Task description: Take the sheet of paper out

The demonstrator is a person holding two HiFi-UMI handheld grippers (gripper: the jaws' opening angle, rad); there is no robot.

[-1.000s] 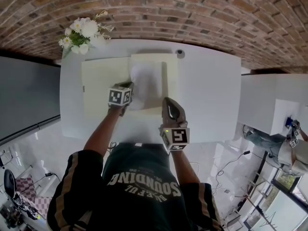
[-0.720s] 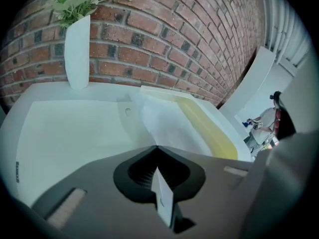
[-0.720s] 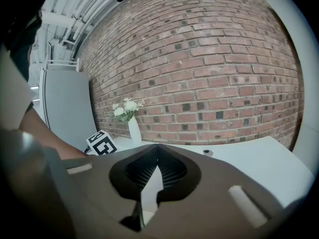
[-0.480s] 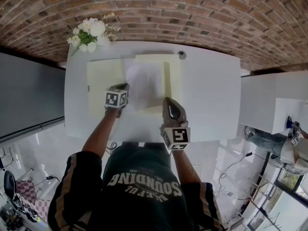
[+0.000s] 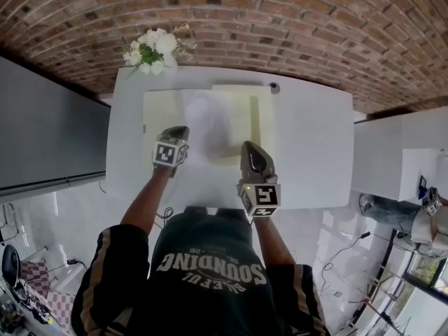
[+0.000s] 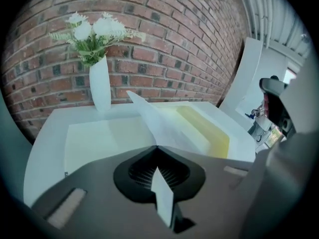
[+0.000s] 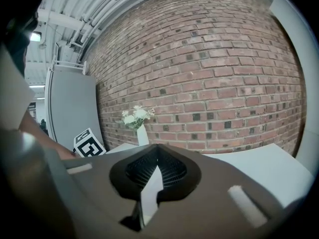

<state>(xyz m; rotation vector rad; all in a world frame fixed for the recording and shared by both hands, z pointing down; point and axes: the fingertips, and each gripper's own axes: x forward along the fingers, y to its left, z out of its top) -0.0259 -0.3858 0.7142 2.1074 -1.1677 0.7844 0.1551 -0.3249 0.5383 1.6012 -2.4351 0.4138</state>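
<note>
One thin white sheet of paper (image 6: 160, 126) rises from the open pale-yellow folder (image 5: 162, 110) on the white table (image 5: 311, 145). Its near corner is pinched between the pressed-together jaws of the left hand-held gripper (image 6: 157, 146). The sheet bows and stands partly off the folder, so I judge it light, limp and easy to crease or tear. A hold at a corner or edge, drawn gently, suits it. The right hand-held gripper (image 7: 157, 145) has its jaws pressed together on nothing, near the folder's near right corner.
</note>
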